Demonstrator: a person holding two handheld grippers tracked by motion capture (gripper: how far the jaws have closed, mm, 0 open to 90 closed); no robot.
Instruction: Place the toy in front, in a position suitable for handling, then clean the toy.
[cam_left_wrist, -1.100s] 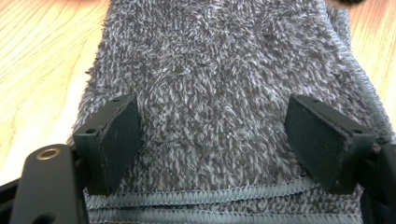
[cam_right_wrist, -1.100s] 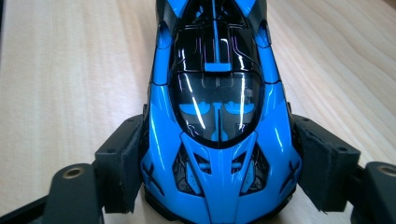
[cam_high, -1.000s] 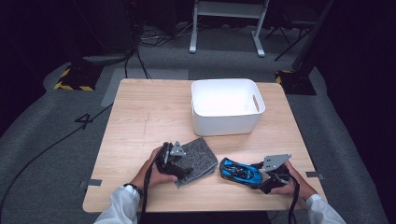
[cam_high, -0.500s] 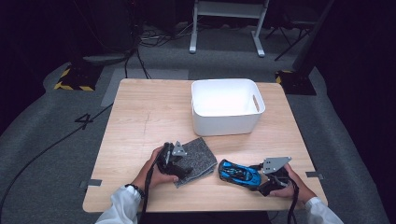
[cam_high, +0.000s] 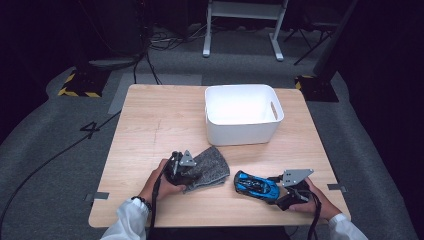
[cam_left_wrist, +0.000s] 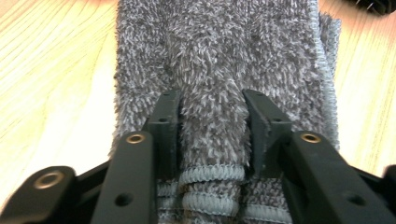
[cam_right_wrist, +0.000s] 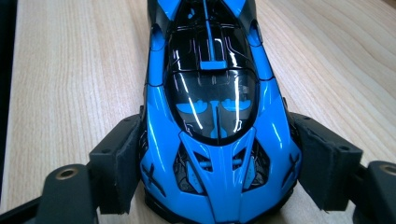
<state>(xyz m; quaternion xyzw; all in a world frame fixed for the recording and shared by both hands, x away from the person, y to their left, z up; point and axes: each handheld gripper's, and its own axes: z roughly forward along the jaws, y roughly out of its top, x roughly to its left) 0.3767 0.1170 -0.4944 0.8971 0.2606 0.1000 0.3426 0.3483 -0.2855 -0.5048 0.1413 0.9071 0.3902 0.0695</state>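
**Count of things on and around the desk**

There was one square light wooden desk (cam_high: 150, 125). On it stood one white rectangular plastic bin (cam_high: 243, 114), and there lay one grey fluffy folded cloth (cam_high: 210, 170) and one blue and black toy sports car (cam_high: 256, 186). Two black handheld grippers were counted, the left gripper (cam_high: 181, 167) and the right gripper (cam_high: 286, 190), each with two fingers and held by one hand, so two hands in white sleeves. On the floor beyond, two yellow-and-black striped blocks (cam_high: 77, 85) stood, one at each side.
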